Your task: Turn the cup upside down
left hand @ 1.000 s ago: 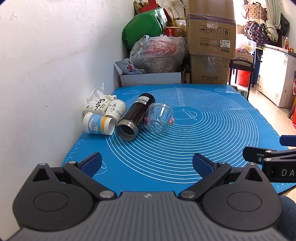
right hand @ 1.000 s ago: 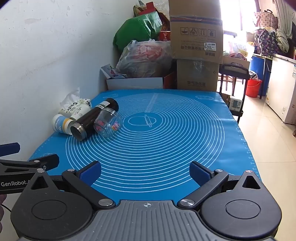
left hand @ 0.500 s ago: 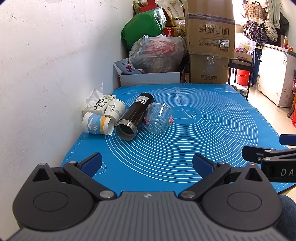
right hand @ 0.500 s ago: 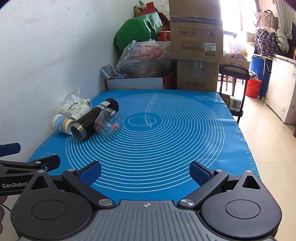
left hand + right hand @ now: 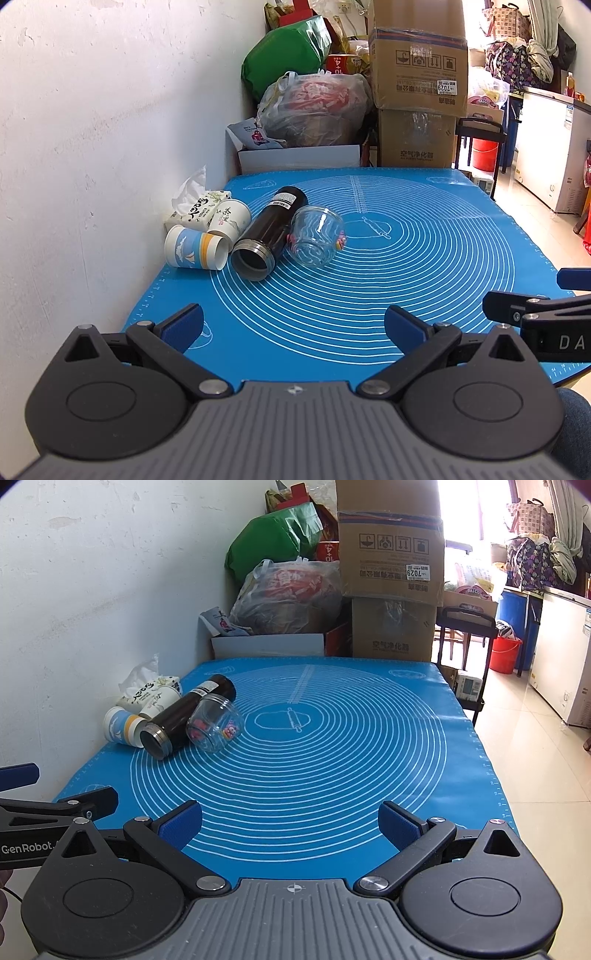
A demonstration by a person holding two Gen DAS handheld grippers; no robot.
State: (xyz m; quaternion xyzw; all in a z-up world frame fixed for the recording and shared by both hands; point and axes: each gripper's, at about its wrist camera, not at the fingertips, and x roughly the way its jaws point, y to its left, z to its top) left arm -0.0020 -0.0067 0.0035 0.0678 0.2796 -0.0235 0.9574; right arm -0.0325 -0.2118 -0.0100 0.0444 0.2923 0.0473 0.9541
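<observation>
Fingers (image 5: 183, 325) of the left gripper (image 5: 293, 325) are spread wide with nothing between them; the right gripper (image 5: 290, 821) is likewise released and empty. Both are held low at the near edge of the surface (image 5: 332, 775), well apart from the objects.

Task object: which cup is meant cannot be told from the task line. Four open vessels lie on their sides in a cluster by the wall on the left: a glass cup (image 5: 316, 236), a dark flask (image 5: 267, 236), a blue-and-yellow paper cup (image 5: 194, 253) and a white printed paper cup (image 5: 229, 218). A tissue pack (image 5: 194, 212) sits behind them against the wall.

Contents: the flask mouth faces the camera and appears empty. The glass cup looks empty; the coloured marks on it are judged to be decoration on the wall, not contents. The interiors of the paper cups are not seen.

Risks, judged:
- The glass cup is touching or just beside the flask; a finger pushed between them could set either one rolling, both being round and on their sides.
- Glass is smooth and curved; a shallow pinch could slip during the turn.
- Paper cups are light and soft; a firm squeeze could crush one, and a nudge could send it toward the wall.
- The cluster is tight, so little room is left for the fingers on the wall side.
</observation>
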